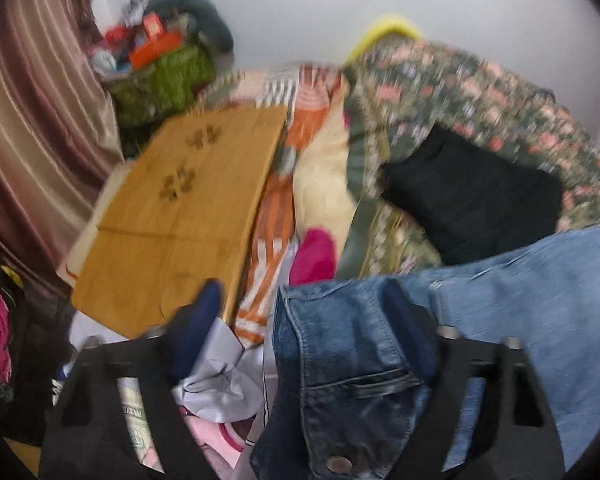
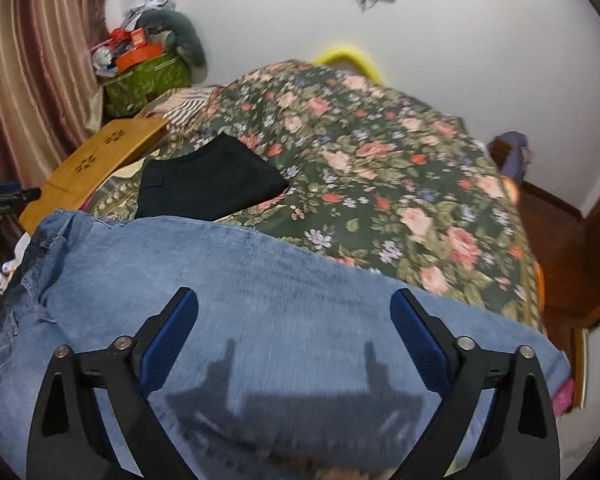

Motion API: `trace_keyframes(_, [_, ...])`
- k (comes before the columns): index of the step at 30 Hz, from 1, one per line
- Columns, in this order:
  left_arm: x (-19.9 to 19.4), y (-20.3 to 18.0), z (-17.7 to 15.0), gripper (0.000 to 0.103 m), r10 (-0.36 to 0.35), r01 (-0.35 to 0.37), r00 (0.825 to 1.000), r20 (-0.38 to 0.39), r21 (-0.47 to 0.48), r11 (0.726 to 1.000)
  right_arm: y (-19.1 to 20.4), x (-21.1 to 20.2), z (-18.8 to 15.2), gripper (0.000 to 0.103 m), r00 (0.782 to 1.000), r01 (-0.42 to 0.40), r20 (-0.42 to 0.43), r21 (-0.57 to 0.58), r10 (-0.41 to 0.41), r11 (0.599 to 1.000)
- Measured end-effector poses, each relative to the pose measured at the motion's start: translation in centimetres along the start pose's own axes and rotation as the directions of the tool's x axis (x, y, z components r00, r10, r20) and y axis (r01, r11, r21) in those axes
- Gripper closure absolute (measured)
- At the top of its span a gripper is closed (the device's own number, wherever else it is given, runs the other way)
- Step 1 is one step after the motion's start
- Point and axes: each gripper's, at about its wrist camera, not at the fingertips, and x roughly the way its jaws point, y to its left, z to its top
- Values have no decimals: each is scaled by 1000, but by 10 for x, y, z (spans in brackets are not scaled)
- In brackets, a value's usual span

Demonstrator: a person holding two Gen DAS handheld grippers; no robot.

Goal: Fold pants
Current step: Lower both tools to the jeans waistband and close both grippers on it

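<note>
Left view, blurred: striped curtain at far left; green bag heaped with clutter in the corner behind; wooden board flat on the bed beside an orange-striped cloth; left gripper spread wide, left finger over loose white fabric, right finger against the jeans; waistband with pocket and rivet bunched between the fingers, not pinched; contact with the right pad uncertain through blur; black garment folded on the floral blanket beyond. Right view: same curtain, bag and board at left; black garment just behind the jeans; denim spread flat across the near bed edge, waistband end at left; right gripper spread wide above the denim, gripper shadow cast on the cloth below, fingers clear of it; floral blanket covering the bed to the right; wood floor at far right.
</note>
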Motion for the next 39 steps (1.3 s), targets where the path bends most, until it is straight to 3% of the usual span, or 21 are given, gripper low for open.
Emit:
trace_keyframes(4, [38,14,-11,35,-62,52,992,-108,-91,994,-6,36,11,11,996,-71,-52,-25,69,997])
trace_keyframes(10, [58,21,-20,63,-194,163,969,-156,-190,968,-5,80,25,18,984,-133,-123,-57,126,989])
trace_keyframes(11, [57,20,-19,71,-206,175,965,-159,-190,966,-4,85,27,20,982,-145,-131,-63,136,987])
trace_keyframes(14, [56,12,-15,85,-163,139,972,-169,-150,979,-1,98,27,34,973,-179,-160,-73,166,981])
trace_keyframes(15, [55,11,-14,99,-158,136,973,-170,-136,981,0,100,26,41,969,-200,-164,-67,188,977])
trace_keyframes(18, [49,7,-10,100,-163,145,973,-164,-113,983,2,96,24,60,963,-229,-157,-67,217,971])
trace_keyframes(23, [42,1,11,100,-67,60,991,-113,-64,996,15,86,23,92,984,-155,-113,-141,139,978])
trace_keyframes(29, [34,3,27,100,-86,80,993,-83,-80,994,11,76,29,96,993,-98,-71,-115,90,989])
trace_keyframes(33, [-4,3,22,100,-121,121,993,-3,-38,992,10,43,29,96,994,-109,1,-63,110,992])
trace_keyframes(39, [-74,10,7,100,-200,201,976,85,0,980,24,-23,13,96,992,-101,75,-43,104,994])
